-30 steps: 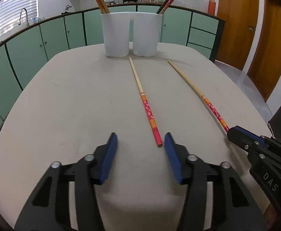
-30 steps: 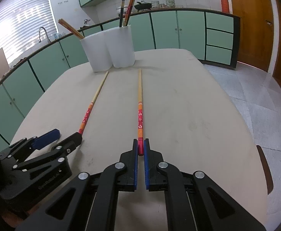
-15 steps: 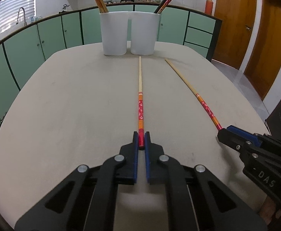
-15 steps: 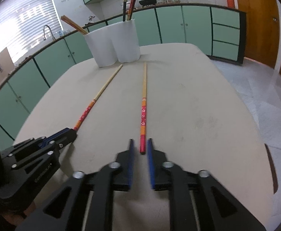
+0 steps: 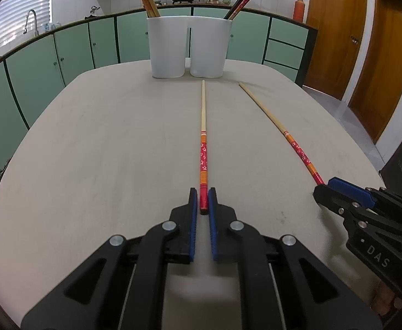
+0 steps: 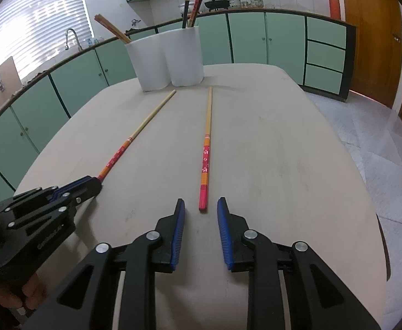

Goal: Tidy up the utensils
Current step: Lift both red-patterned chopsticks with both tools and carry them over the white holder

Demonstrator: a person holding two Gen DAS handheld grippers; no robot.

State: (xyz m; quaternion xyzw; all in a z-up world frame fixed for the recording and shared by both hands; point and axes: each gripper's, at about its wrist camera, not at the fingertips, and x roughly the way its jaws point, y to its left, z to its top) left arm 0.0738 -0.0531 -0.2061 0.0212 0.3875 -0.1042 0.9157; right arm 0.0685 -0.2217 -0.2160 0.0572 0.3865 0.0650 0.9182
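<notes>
The desk (image 5: 90, 165) is wide and bare either side. Two white holders (image 5: 167, 49) stand at its far edge. Two chopsticks lie lengthwise, tips toward them: left tongs (image 5: 204, 200) pinch one chopstick (image 5: 203, 148); right tongs (image 6: 201, 209), spread, flank the other chopstick (image 6: 205, 165).

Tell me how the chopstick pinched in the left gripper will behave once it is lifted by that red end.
The chopstick looks like a thin, straight stick, so probably stiff and light. The left gripper is shut on only its red end, so the long bare tip may droop or swing. The painted end looks glossy, so it might slip or twist.
</notes>
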